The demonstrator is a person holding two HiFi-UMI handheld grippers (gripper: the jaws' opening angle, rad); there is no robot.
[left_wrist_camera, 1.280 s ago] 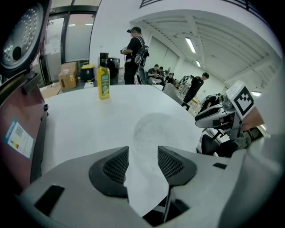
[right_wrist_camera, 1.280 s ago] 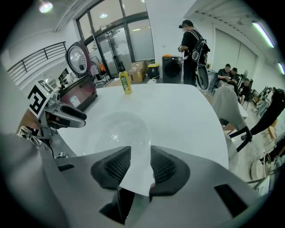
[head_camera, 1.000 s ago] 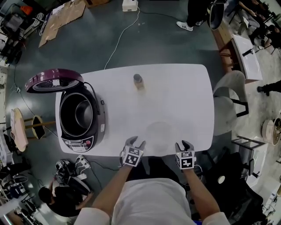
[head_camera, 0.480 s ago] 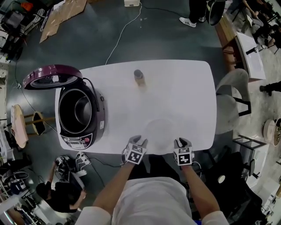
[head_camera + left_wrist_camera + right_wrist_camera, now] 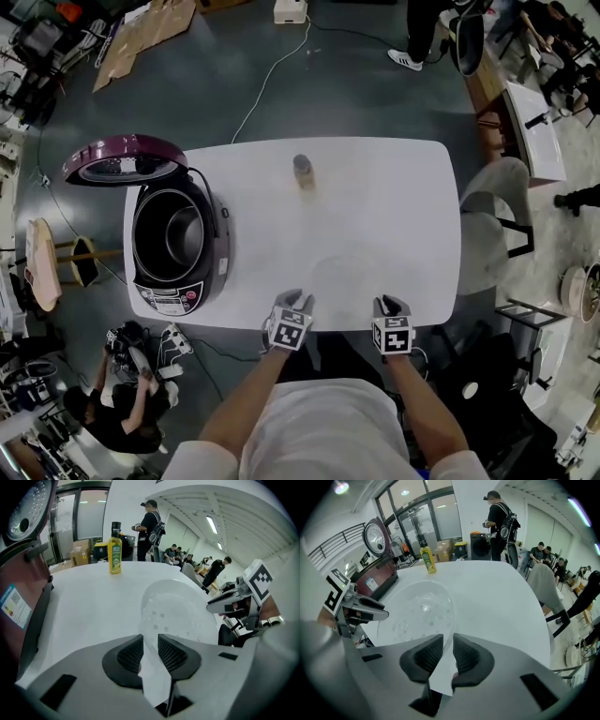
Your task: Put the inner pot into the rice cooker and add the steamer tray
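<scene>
The translucent steamer tray (image 5: 342,277) lies on the white table (image 5: 394,206) near its front edge, with small holes showing in the left gripper view (image 5: 178,611) and the right gripper view (image 5: 419,609). My left gripper (image 5: 293,300) (image 5: 150,644) straddles the tray's left rim, my right gripper (image 5: 392,305) (image 5: 447,651) its right rim. Both pairs of jaws have just been closing; a narrow gap still shows, with the rim between the pads. The purple rice cooker (image 5: 178,244) stands at the table's left end, lid (image 5: 127,157) up, inner pot (image 5: 173,234) inside it.
A yellow bottle (image 5: 303,172) (image 5: 115,550) (image 5: 426,555) stands at the table's far middle. A grey chair (image 5: 487,216) is at the right end. People stand and sit around the room, and one crouches on the floor at the lower left (image 5: 122,412).
Both grippers' fingers have drawn closer together around the tray's rim. The tray and cooker stay where they were; the head view shifted slightly.
</scene>
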